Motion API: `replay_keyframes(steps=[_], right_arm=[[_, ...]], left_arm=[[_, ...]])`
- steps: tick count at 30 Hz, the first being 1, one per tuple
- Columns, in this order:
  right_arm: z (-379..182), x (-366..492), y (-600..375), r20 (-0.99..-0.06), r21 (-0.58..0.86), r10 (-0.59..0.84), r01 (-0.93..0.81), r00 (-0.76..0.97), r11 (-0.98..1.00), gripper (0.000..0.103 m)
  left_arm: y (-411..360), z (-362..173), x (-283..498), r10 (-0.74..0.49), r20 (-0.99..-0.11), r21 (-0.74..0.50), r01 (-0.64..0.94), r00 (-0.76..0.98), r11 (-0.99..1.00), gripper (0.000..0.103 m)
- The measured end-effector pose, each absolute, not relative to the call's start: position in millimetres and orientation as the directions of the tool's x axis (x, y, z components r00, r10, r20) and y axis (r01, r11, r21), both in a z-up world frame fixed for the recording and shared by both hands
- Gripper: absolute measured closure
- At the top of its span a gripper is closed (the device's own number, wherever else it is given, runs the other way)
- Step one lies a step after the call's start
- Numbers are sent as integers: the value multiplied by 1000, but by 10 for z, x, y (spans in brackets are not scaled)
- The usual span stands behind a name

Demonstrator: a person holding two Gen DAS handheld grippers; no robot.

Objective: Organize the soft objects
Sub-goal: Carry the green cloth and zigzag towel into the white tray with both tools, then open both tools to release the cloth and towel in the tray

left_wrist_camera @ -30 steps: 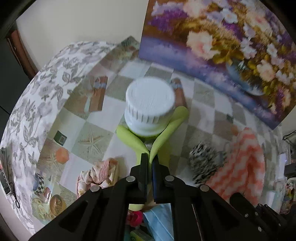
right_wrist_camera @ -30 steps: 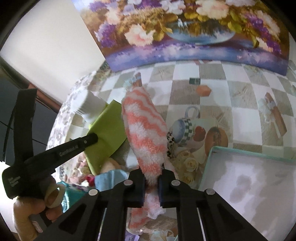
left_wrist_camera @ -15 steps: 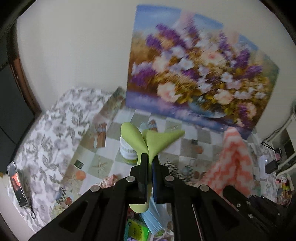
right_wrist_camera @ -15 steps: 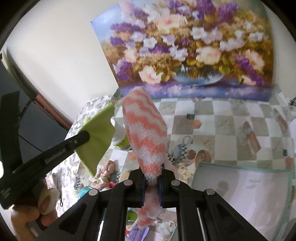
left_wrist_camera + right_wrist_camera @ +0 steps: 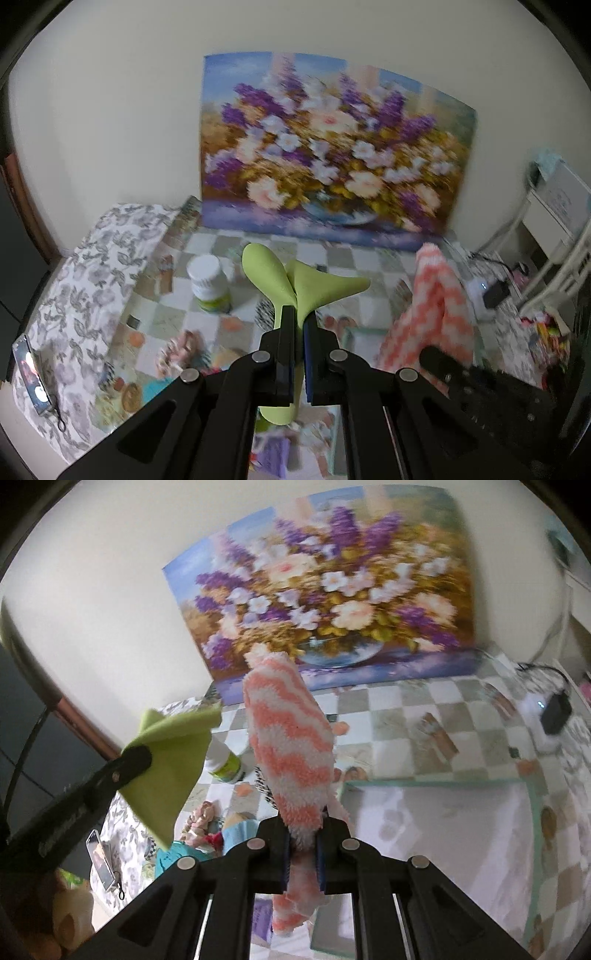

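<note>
Right hand-held gripper [image 5: 303,853] clamps a fuzzy orange-and-white striped sock [image 5: 290,746], long axis pointing straight ahead beyond its fingers. Left hand-held gripper [image 5: 299,328] pinches a smooth lime-green cloth [image 5: 295,284], fanning forward.

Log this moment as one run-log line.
left claw: shut on green cloth, lifted | right claw: shut on pink striped sock, lifted | tray: below, nothing placed yet

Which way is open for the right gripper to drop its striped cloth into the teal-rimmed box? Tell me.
Probably yes, from above. The right gripper, jaws shut on the orange-and-white striped cloth, is above the table beside the teal-rimmed box, which looks open-topped. The left gripper with the green cloth is on the other side.
</note>
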State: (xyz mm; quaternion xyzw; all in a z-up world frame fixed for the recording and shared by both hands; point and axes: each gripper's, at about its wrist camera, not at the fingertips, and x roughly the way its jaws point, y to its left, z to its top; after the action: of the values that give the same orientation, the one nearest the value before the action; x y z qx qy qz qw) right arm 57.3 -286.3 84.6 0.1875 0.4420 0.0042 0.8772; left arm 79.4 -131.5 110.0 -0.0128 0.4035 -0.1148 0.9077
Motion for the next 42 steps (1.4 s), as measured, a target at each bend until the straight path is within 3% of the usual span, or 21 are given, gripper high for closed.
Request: replay_keyframes(steps=[9,17,31,33,34,35,37,38,39,42], right_arm=[[689,60,-3331,-807,291,52,319,588,902,92],[540,-92,-3791,-856,127,-153,489,493,863,90],[-387,26,-4075,-965,70,-82,544,251,836,89],[-462,23,-4079,-971,59,-79,545,226,836,86],[-464,11,-4088,-971,56,-81,548,223,834,80],[-450,2,-4101,-970,55,-86,553,226,831,76],[-402,-22,-4124,-967,47,-105,565,233,824,52],[-373,-35,-4133,-964,43,-116,569,239,821,47],[-350,-39,-4138,-962,42,-121,571,244,820,44],[-291,-12,-4144,-959,56,-116,575,258,817,41]], left_arm=[[-1792,763,404,-275,-778,-108,311,564,944,99],[-2415,431,203,-314,-819,-67,464,481,884,99],[-2642,-404,407,-246,-927,-104,438,282,893,99],[-2645,-456,421,-240,-936,-111,433,257,895,98],[-2643,-469,422,-239,-938,-113,431,250,895,97],[-2637,-477,424,-236,-939,-112,429,248,896,93],[-2618,-477,427,-228,-940,-107,419,252,902,77],[-2609,-477,436,-226,-940,-106,415,254,904,62],[-2595,-461,440,-225,-940,-106,407,258,907,51],[-2569,-395,457,-240,-933,-118,401,268,908,42]])
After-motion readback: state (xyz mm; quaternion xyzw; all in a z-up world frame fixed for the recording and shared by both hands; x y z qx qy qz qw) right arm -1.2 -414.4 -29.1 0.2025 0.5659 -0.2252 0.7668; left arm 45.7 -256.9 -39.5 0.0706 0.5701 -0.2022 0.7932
